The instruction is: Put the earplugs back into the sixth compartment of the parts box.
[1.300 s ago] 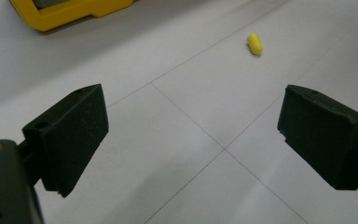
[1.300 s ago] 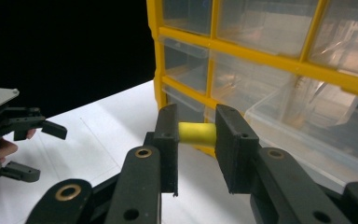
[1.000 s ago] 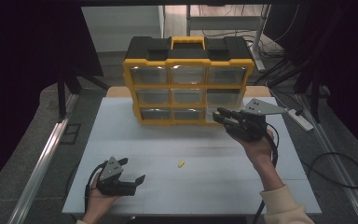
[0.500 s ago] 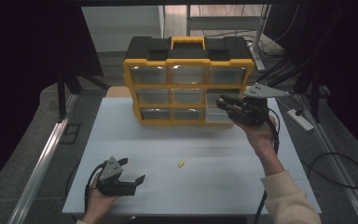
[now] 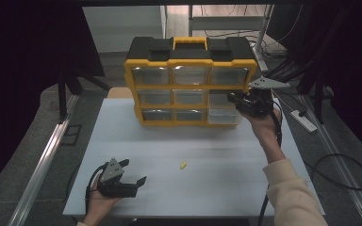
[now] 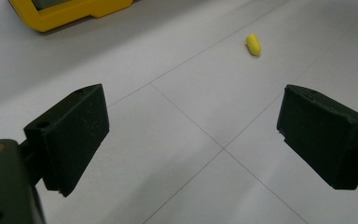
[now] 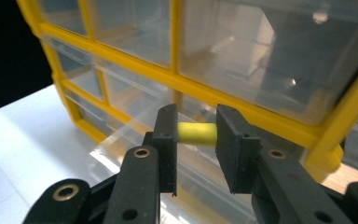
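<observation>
A yellow and black drawer organiser [image 5: 188, 80] stands at the back of the white table [image 5: 136, 155]. Its bottom right clear drawer [image 5: 222, 116] is pulled out. My right gripper [image 5: 238, 100] is held up in front of the organiser's right column, above that drawer. In the right gripper view it [image 7: 196, 133] is shut on a small yellow capsule [image 7: 196, 133], clamped end to end between the pads. A second yellow capsule [image 5: 183, 165] lies loose on the table [image 6: 253, 44]. My left gripper [image 5: 131, 175] rests low at the front left, open [image 6: 193, 135] with nothing between its pads.
A metal rail [image 5: 47, 155] runs along the table's left side. A power strip [image 5: 301, 120] and cables [image 5: 339, 169] lie on the floor to the right. Dark curtains hang at both sides.
My right gripper has carried the yellow capsule away from me and slightly rightward, from over the table to the front of the organiser's right column. The left gripper has stayed put.
</observation>
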Motion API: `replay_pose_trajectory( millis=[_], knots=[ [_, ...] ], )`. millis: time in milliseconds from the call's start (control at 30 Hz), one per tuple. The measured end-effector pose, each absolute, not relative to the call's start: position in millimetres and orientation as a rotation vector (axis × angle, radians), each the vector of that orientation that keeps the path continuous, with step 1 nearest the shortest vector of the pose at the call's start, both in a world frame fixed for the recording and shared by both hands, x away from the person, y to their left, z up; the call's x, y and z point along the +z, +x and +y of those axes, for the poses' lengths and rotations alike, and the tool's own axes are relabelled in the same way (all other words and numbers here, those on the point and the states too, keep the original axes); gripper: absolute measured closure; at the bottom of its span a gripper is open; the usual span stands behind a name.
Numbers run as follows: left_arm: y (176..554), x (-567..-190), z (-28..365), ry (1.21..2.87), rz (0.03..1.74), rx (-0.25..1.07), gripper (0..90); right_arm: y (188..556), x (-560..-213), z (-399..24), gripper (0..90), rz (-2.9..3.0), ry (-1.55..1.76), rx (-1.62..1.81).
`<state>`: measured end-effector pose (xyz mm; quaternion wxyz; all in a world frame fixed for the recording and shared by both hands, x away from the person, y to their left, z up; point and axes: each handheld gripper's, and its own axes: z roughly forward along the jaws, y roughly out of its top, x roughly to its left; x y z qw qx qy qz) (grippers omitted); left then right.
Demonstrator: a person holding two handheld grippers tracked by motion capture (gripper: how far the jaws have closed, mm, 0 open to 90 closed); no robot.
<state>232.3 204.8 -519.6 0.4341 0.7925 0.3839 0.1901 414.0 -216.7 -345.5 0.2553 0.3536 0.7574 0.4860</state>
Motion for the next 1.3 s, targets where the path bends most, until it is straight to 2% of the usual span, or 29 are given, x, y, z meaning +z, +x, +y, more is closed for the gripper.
replay_pose_trajectory(
  millis=[133,167,200,300,367,867,1300],
  knots=[
    [232,-520,205,1.972,0.956,0.472,9.1,420,-350,-218,68.4,2.054,0.994,1.311],
    [232,-520,205,1.974,0.955,0.471,9.2,422,-352,-217,56.9,2.057,0.998,1.304],
    [232,-520,205,1.974,0.955,0.471,9.2,422,-352,-217,56.9,2.057,0.998,1.304],
    [232,-520,205,1.974,0.955,0.47,9.2,417,-351,-210,34.8,2.059,0.981,1.279],
    [232,-520,205,1.974,0.955,0.47,9.2,412,-349,-207,29.7,2.046,0.967,1.279],
    [232,-520,205,1.977,0.952,0.475,9.2,365,-350,-208,27.8,2.119,0.832,1.427],
    [232,-520,204,1.98,0.949,0.477,9.3,324,-387,-185,27.7,2.271,0.729,1.39]
  ],
)
